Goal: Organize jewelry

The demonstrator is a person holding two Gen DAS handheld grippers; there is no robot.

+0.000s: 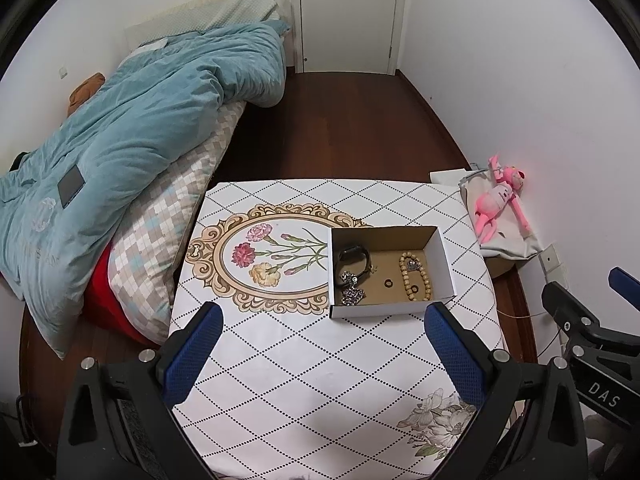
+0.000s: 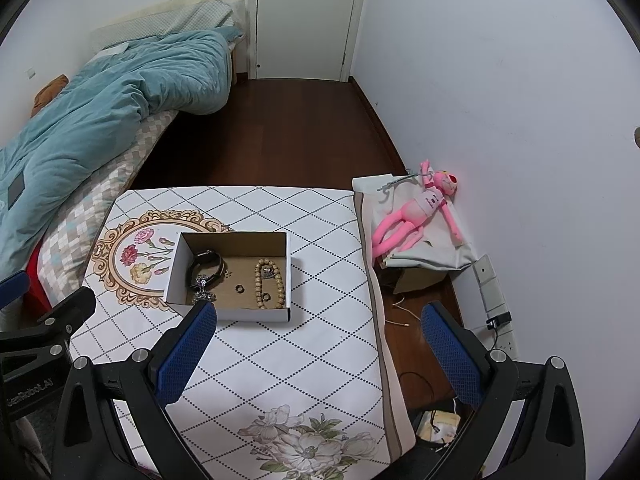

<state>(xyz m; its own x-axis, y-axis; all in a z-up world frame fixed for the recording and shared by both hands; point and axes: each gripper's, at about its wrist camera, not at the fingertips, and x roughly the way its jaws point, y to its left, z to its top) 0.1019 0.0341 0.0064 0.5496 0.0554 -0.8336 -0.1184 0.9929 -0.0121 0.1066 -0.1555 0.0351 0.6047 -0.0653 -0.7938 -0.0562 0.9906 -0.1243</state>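
An open white cardboard box (image 1: 376,313) (image 2: 240,314) sits on the table with the patterned cloth (image 1: 280,360) (image 2: 280,360). Inside lie a black watch (image 1: 354,258) (image 2: 206,266), a silver chain (image 1: 352,290) (image 2: 202,290), a wooden bead bracelet (image 1: 416,278) (image 2: 270,282) and two small rings (image 1: 388,282) (image 2: 239,289). My left gripper (image 1: 326,318) is open and empty, held above the table just in front of the box. My right gripper (image 2: 320,316) is open and empty, in front of the box and to its right.
A bed with a teal duvet (image 1: 120,140) (image 2: 100,112) lies left of the table. A pink plush toy (image 1: 502,200) (image 2: 420,212) lies on a cloth-covered box by the right wall. A white door (image 1: 348,16) stands at the far end. Wall sockets and cables (image 2: 496,320) sit right.
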